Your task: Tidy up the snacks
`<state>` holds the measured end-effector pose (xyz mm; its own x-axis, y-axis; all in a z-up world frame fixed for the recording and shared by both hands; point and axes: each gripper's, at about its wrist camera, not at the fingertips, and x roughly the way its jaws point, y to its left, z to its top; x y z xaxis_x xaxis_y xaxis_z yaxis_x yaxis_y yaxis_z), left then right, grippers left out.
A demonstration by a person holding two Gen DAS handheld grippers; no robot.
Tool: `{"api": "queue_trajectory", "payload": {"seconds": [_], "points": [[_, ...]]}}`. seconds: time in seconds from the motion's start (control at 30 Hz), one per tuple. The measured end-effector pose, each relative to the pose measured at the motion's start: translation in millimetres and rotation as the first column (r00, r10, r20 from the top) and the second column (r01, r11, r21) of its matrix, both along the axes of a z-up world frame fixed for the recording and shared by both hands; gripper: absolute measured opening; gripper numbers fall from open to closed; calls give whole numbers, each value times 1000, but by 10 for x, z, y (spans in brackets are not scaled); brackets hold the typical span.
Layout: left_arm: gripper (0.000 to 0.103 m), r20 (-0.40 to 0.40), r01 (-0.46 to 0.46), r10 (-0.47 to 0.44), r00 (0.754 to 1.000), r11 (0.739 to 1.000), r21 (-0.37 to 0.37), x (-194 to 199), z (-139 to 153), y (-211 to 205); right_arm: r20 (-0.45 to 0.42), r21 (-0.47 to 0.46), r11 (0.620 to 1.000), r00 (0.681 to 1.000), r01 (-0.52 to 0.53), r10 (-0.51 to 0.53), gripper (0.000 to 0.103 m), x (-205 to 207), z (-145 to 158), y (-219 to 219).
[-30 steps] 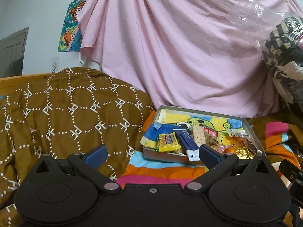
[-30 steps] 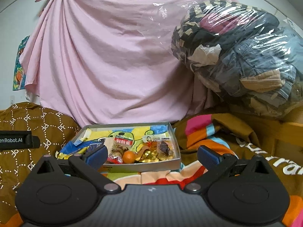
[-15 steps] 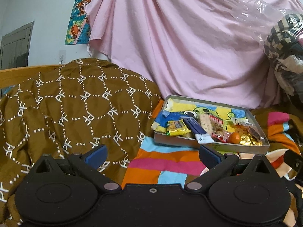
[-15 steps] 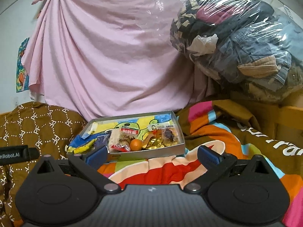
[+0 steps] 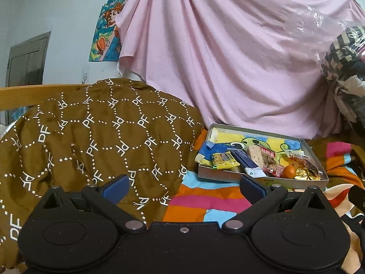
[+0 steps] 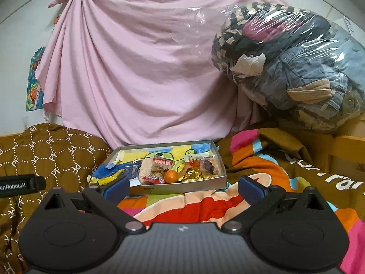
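Right now we hold both tools back from the snack tray (image 6: 200,188), which sits on the striped blanket (image 6: 205,207) between the brown patterned quilt (image 5: 95,137) and the bag of clothes (image 6: 296,68). Our left gripper (image 5: 183,186) hangs spread wide with nothing between its blue pads, and our right gripper (image 6: 182,186) is likewise parted and empty. Everything we can see of the snacks lies inside the tray: a yellow packet (image 5: 224,159) and a dark blue bar (image 5: 243,162) on the quilt side, a clear pouch with a red label (image 6: 155,167) in the middle, a small orange (image 6: 171,176) touching it, and gold wrappers (image 6: 194,175) toward the clothes-bag side. The step in hand, as we judge it, is choosing a first item and coming in for it. We would take the orange with the right tool, approaching over the near wall from above (the wall is low but would catch a flat approach), and close gently since it can roll. The blue bar overhangs the near rim, so the left tool could pinch it there. Room is open in front of the tray; behind it the pink sheet (image 6: 136,68) hangs close, and the soft bedding may let the tray tip if we press on an edge.
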<state>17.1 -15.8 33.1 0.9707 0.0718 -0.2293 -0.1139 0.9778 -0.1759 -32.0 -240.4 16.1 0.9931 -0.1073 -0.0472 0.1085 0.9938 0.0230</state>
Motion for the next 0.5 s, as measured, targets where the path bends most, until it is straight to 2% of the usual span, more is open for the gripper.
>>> {"api": "queue_trajectory", "payload": {"seconds": [0.5], "points": [[102,-18,-3,3,1000,1000,-30,-161,-107,270,-15,23,999,1000,27,-27,103,-254,-86,195]]}}
